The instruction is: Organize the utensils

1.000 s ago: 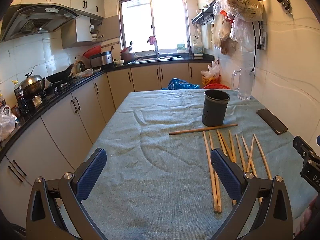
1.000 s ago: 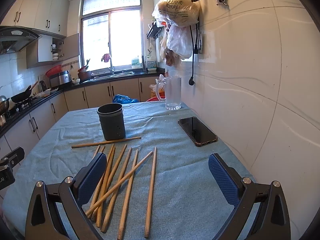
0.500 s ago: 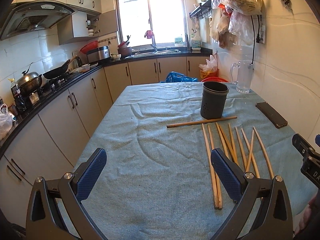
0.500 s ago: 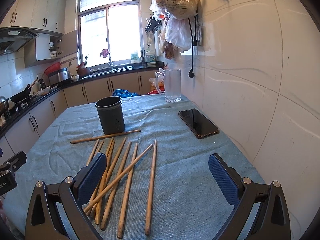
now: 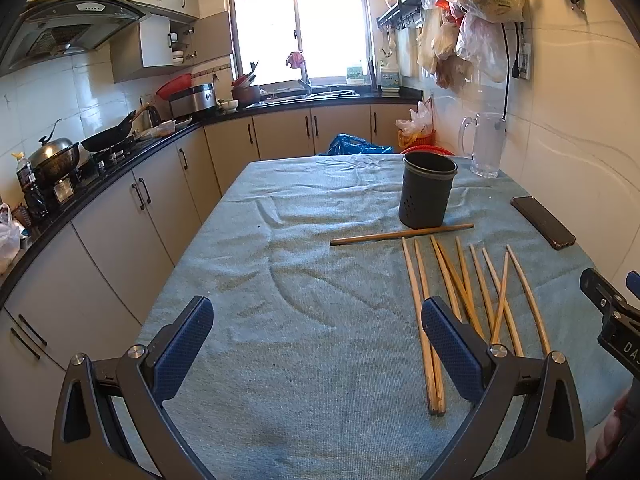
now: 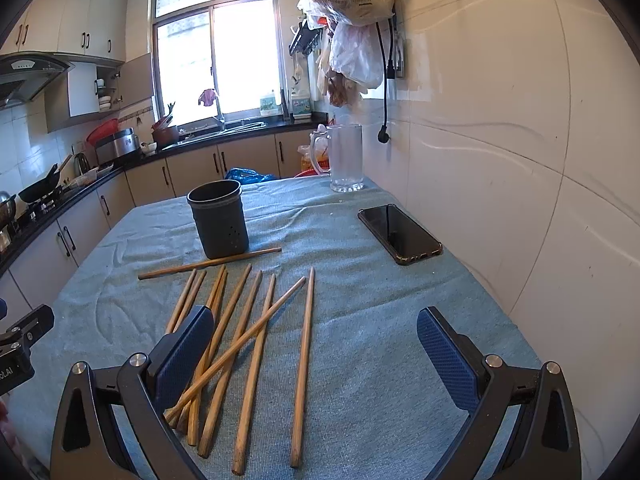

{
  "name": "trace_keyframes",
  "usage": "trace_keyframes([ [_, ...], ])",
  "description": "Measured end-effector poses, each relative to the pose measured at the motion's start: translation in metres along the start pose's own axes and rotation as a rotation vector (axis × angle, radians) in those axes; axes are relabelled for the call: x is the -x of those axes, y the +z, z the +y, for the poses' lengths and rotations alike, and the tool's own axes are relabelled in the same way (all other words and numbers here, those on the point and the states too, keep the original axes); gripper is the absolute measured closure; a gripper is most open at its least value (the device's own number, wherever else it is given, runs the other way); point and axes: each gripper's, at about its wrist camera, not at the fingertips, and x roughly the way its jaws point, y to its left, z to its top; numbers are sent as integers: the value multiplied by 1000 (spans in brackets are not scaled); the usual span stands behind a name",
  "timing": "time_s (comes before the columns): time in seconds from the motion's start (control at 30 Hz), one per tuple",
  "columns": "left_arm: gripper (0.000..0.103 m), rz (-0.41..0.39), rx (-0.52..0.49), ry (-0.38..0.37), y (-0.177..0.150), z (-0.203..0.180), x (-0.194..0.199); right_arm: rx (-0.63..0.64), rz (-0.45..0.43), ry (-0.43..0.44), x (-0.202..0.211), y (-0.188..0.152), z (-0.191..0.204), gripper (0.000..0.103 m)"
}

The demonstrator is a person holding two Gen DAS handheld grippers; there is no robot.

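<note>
Several wooden chopsticks (image 6: pixel 256 324) lie loose on the blue-grey tablecloth (image 6: pixel 360 360), also in the left wrist view (image 5: pixel 460 280). One chopstick (image 6: pixel 208 263) lies crosswise in front of a dark grey utensil holder (image 6: pixel 218 220), which stands upright and looks empty; the holder also shows in the left wrist view (image 5: pixel 426 190). My left gripper (image 5: pixel 316 344) is open and empty above the cloth, left of the chopsticks. My right gripper (image 6: pixel 314 354) is open and empty, its left finger over the near ends of the chopsticks.
A black phone (image 6: pixel 398 234) lies on the cloth near the wall. A glass mug (image 6: pixel 344 158) stands at the table's far right corner. Kitchen counters and cabinets (image 5: pixel 132 196) run along the left. Bags hang on the wall (image 6: pixel 352 20).
Both grippers have moved slightly forward and lower toward the table. The chopsticks and holder have not moved. Both grippers stay open.
</note>
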Motion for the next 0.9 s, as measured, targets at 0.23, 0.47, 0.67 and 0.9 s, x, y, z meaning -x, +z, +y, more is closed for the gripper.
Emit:
trace_keyframes([
  [0.23, 0, 19, -3, -4, -2, 0, -6, -1, 16, 1, -6, -1, 1, 0],
  [0.47, 0, 26, -41, -27, 7, 3, -12, 9, 34, -6, -12, -2, 0, 0],
  [0.67, 0, 7, -185, -71, 40, 6, -25, 43, 61, -9, -23, 1, -1, 0],
  [0.9, 2, 35, -438, -191, 73, -20, -90, 43, 122, 10, -41, 3, -7, 0],
])
